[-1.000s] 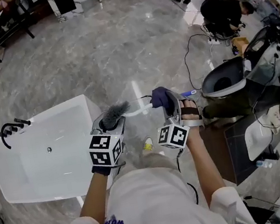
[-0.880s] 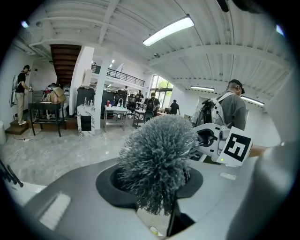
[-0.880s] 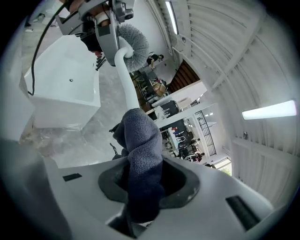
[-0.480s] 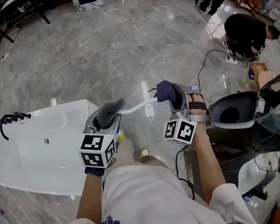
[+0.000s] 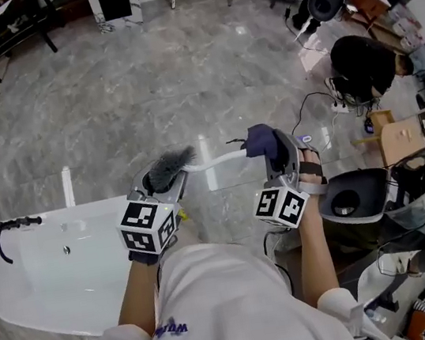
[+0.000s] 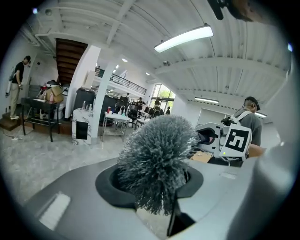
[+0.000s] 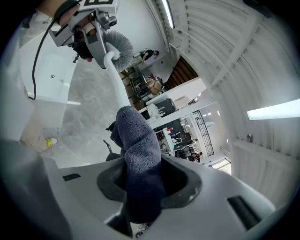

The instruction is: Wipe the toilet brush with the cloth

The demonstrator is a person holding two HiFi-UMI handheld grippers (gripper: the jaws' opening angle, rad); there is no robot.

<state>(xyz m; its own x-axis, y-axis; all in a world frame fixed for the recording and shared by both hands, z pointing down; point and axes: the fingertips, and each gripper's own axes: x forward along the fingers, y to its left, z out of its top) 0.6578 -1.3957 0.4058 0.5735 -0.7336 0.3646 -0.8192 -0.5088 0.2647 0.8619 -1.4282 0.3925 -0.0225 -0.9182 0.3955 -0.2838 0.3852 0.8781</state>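
Left arm: my bare forearm reaches forward from my chest, wrist about straight. The left tool points ahead and a little down, and its marker cube faces up at me.

Left tool: closed on the toilet brush right at the bristle end. In the left gripper view the grey bristle head stands up out of the hollow between my jaws, which have only a thin slit between them.

Right arm: it reaches forward alongside the left one, a little apart from it. The right tool has the same slight downward tilt.

Right tool: the jaws are opening, but the dark blue cloth sits between them and fills the gap, so they are pressing on it.

Toilet brush: held in the air between my two tools and lying crosswise in front of me. It is above the marble floor, off the right edge of the white tub. Its white handle runs from the left tool into the cloth.

Cloth: bunched around the far end of the handle, its top poking out past my right jaws.
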